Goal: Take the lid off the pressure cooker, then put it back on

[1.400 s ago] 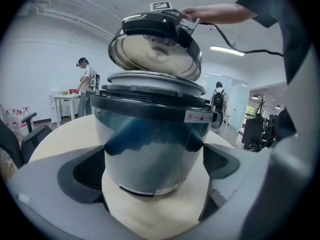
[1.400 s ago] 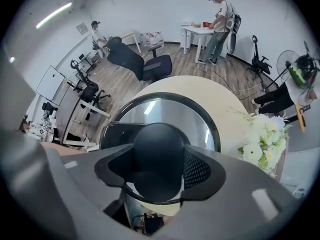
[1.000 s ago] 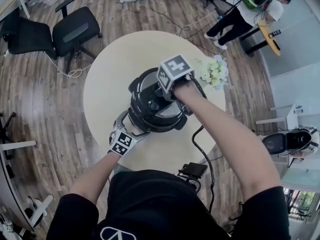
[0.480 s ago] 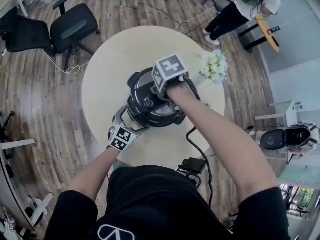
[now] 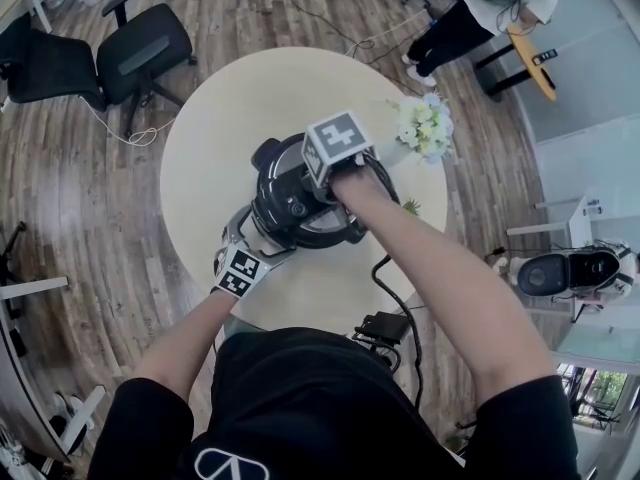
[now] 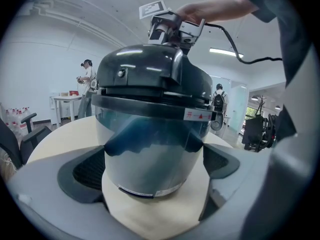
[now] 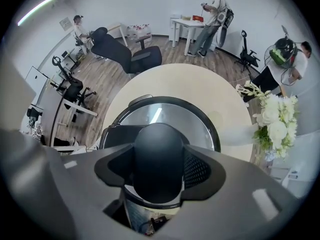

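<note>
A pressure cooker (image 5: pixel 295 196) with a black lid (image 6: pixel 150 74) on its steel body (image 6: pixel 150 154) stands on the round beige table (image 5: pixel 220 118). My left gripper (image 6: pixel 155 171) comes in low from the near side, its pads against both sides of the steel body. My right gripper (image 7: pixel 160 170) points straight down from above and is shut on the lid's black handle (image 7: pixel 159 154). In the head view its marker cube (image 5: pixel 338 146) hides the handle. The lid's rim sits level on the body.
A bunch of white flowers (image 5: pixel 425 128) stands on the table just right of the cooker. A black cable and box (image 5: pixel 385 336) hang at the table's near edge. Office chairs (image 5: pixel 150 48) stand at the far left, and a person (image 5: pixel 480 8) at the far right.
</note>
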